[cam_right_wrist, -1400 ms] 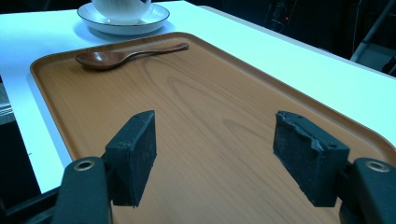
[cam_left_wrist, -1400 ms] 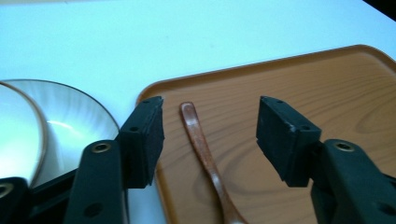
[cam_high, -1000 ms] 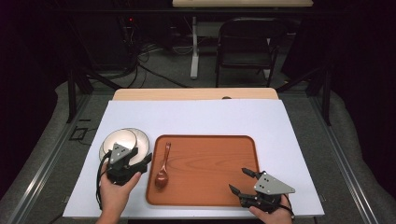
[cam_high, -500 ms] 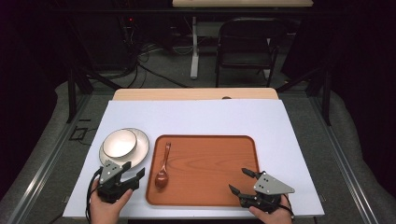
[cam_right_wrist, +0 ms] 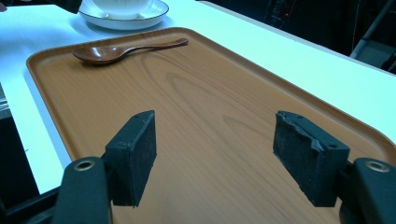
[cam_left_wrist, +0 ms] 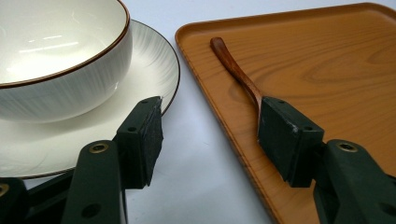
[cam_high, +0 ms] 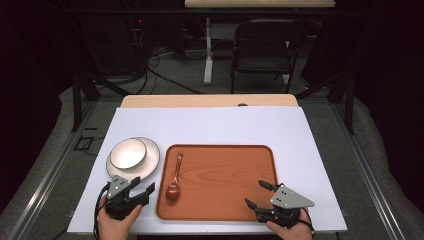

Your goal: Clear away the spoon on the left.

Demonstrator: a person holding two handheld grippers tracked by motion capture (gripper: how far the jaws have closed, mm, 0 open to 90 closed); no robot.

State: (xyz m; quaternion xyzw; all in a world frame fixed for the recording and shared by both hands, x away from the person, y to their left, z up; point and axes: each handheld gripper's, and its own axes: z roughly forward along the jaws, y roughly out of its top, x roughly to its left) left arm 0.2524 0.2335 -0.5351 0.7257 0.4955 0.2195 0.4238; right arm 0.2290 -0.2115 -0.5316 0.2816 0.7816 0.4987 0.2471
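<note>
Now the left gripper [cam_high: 138, 191] hovers, jaws wide, between the white ceramic bowl [cam_high: 128, 153] and dark wooden spoon [cam_high: 175, 179]; right gripper [cam_high: 259, 194] gapes empty over the wooden tray [cam_high: 225, 165].

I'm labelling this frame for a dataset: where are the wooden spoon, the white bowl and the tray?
wooden spoon [cam_high: 173, 190], high view, on its dark scoop end.
white bowl [cam_high: 128, 153], high view, on the inside bottom.
tray [cam_high: 225, 180], high view, on the bare wood floor right of the spoon.
</note>
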